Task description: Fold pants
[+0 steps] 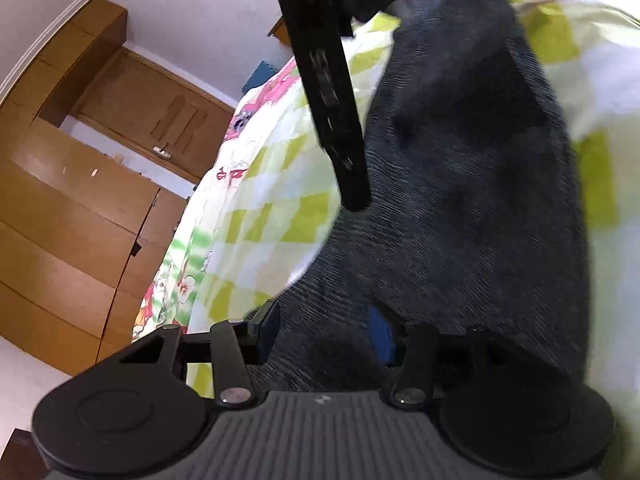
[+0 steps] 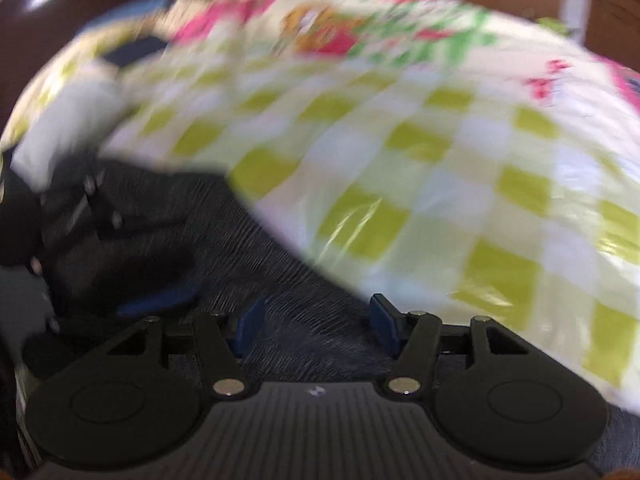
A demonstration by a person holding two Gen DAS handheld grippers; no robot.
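Dark grey pants point(image 1: 472, 160) lie stretched over a bed with a green-and-white checked sheet point(image 1: 272, 208). My left gripper point(image 1: 325, 334) is open, its blue pads wide apart with pants fabric between them and draped over its right finger. From the top of the left wrist view, a black finger point(image 1: 340, 140) of my right gripper reaches down beside the cloth. In the blurred right wrist view the right gripper point(image 2: 317, 324) is open just above the pants point(image 2: 260, 264). The left gripper is a dark shape at the left edge, one of its blue pads point(image 2: 160, 299) showing.
A wooden wardrobe point(image 1: 60, 220) and a wooden door point(image 1: 160, 120) stand beyond the bed's left edge. The checked sheet point(image 2: 420, 160) has a pink floral border point(image 2: 320, 36) at its far side. A blurred white object point(image 2: 68, 128) lies at the left.
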